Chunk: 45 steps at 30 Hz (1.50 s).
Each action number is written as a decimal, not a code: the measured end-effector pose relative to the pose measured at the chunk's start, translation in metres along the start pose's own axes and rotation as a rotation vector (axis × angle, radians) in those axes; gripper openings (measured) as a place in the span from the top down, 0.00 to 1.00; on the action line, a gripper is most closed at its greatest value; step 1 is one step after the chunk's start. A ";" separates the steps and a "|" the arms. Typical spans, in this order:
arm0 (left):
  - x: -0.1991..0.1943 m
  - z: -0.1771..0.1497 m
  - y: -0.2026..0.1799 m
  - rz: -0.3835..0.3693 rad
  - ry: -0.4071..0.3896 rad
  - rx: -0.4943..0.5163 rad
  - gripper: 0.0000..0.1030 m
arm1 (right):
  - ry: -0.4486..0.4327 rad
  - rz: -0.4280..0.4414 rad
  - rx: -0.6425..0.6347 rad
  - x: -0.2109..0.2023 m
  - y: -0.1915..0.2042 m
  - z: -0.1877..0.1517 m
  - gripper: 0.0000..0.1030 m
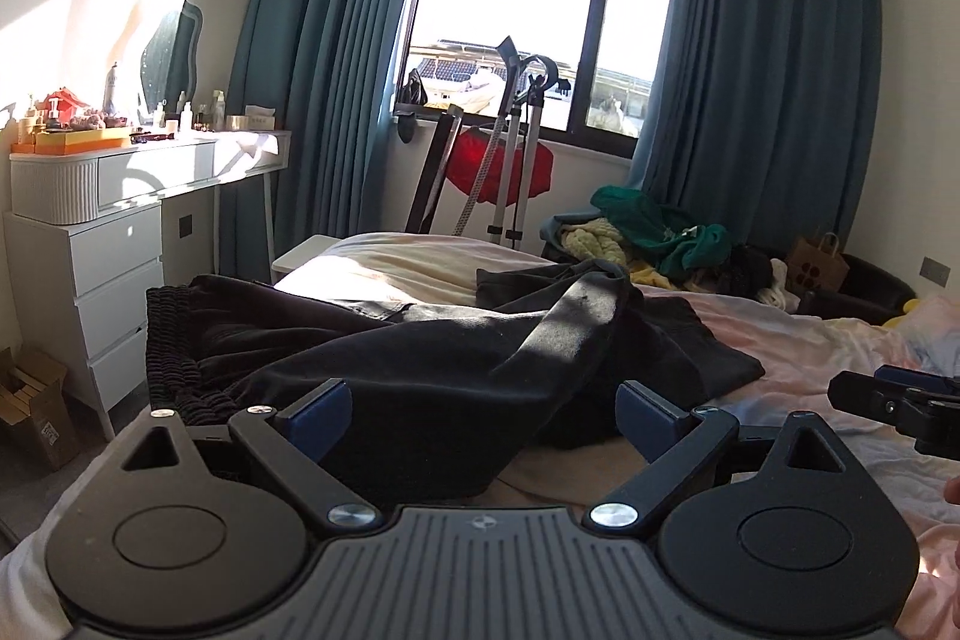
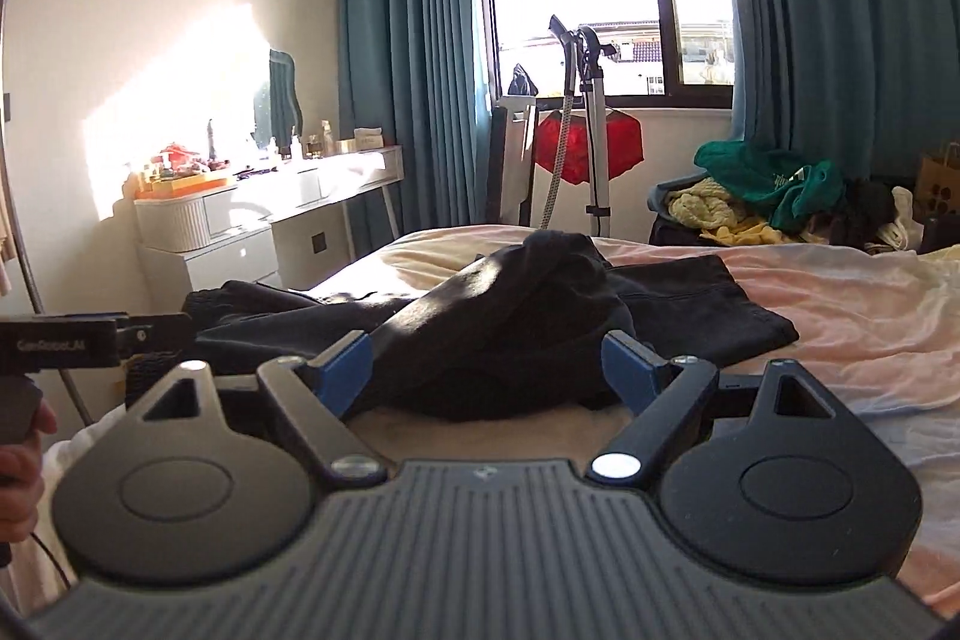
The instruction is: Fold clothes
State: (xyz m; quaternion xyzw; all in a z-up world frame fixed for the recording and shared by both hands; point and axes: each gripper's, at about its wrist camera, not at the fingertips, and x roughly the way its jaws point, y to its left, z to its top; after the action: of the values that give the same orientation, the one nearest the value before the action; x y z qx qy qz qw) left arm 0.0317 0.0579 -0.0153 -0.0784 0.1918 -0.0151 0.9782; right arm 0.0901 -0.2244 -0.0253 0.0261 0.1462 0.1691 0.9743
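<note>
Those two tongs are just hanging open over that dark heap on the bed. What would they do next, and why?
Probably ease the left tongs forward onto the near edge of the crumpled black fabric garment and close on it. Both the left and the right tongs are open and hold nothing, and the garment lies bunched on the pale pink bedsheet, so it needs spreading first.

the left gripper [image 1: 483, 415] is held low and roughly level, its two blue-padded fingers [image 1: 318, 412] spread wide with nothing between them. the right gripper [image 2: 486, 370] sits in the same pose, jaws wide apart, blue pads [image 2: 627, 364] facing each other across an unfilled gap. the two tools are side by side, pointing the same way: the right gripper's black body shows at the right edge of the left wrist view, and the left gripper's body at the left edge of the right wrist view, with the left hand [image 2: 21, 466] wrapped around its handle below.
</note>
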 end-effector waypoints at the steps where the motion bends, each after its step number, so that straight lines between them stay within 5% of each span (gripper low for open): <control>1: 0.004 -0.007 0.002 0.002 0.020 -0.013 0.07 | 0.010 -0.011 0.017 0.004 -0.004 -0.005 0.17; 5: 0.010 -0.020 0.014 0.042 0.072 -0.066 0.07 | 0.035 -0.016 0.049 0.016 -0.011 -0.010 0.17; 10: 0.005 -0.020 -0.005 0.047 0.017 0.035 0.06 | -0.011 -0.031 0.064 0.018 -0.014 -0.007 0.17; 17: 0.018 -0.031 -0.014 0.038 0.071 0.048 0.06 | 0.011 -0.058 0.118 0.020 -0.024 -0.010 0.17; 33: 0.012 -0.034 -0.016 0.061 0.054 0.093 0.06 | 0.035 -0.127 0.161 0.011 -0.030 -0.016 0.17; 45: 0.088 0.018 -0.045 -0.019 0.088 0.204 0.09 | 0.033 -0.248 0.212 0.007 -0.049 -0.013 0.17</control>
State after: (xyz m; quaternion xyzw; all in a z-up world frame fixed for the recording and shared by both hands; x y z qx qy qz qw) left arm 0.1203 0.0112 -0.0246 0.0206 0.2313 -0.0475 0.9715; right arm 0.1087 -0.2677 -0.0444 0.1078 0.1815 0.0317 0.9770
